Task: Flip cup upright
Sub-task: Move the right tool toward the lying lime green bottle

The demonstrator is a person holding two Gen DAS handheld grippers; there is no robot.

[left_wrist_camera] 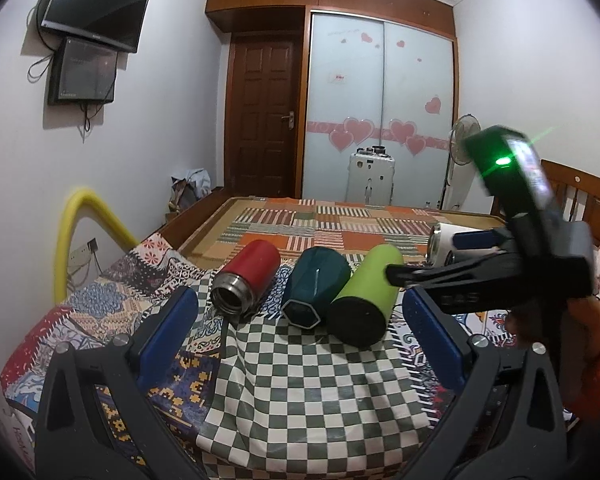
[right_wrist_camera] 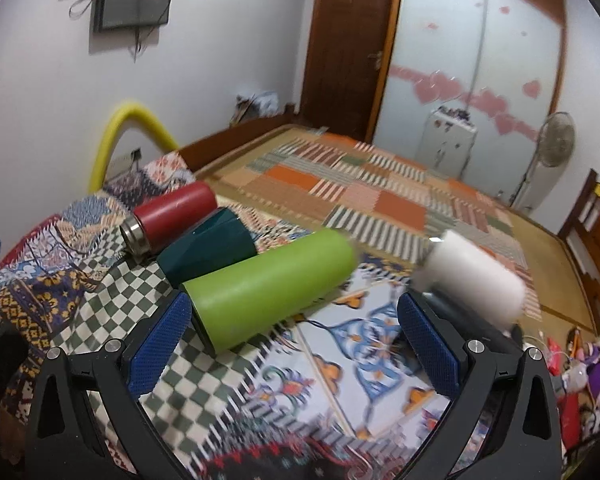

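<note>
Cups lie in a row on the bed (left_wrist_camera: 260, 216), all on their sides, over a checkered cloth (left_wrist_camera: 300, 380) and patchwork quilt (right_wrist_camera: 380, 360).

Left to right:
- red cup (left_wrist_camera: 247, 282): steel mouth faces near-left, base points far. Touches the teal one in the right wrist view.
- teal cup (left_wrist_camera: 314, 292): faceted, hexagonal end faces near. Sits between red and green.
- green cup (left_wrist_camera: 362, 298): dark end faces near, body angled far-right. In the right wrist view it lies just beyond the left finger of the right gripper, not between the jaws.
- white cup (right_wrist_camera: 476, 284): farthest right, on its side, blurred. Just beyond the right finger of the right gripper; contact unclear.

Left gripper (left_wrist_camera: 300, 320): jaws wide, nothing between them, hovering on the near side of the row, roughly centred on teal and green.

Right gripper (right_wrist_camera: 294, 332): jaws wide, nothing held, low over the quilt between green and white. From the left wrist view it comes in from the right, with one finger tip overlapping the green cup's far end and a green LED lit on its body.

Background: wall TV (left_wrist_camera: 94, 8) far left, yellow tube (left_wrist_camera: 80, 224) at the bed's left edge, wooden door (left_wrist_camera: 264, 116), wardrobe with heart stickers (left_wrist_camera: 380, 120), standing fan (right_wrist_camera: 556, 144) far right.
</note>
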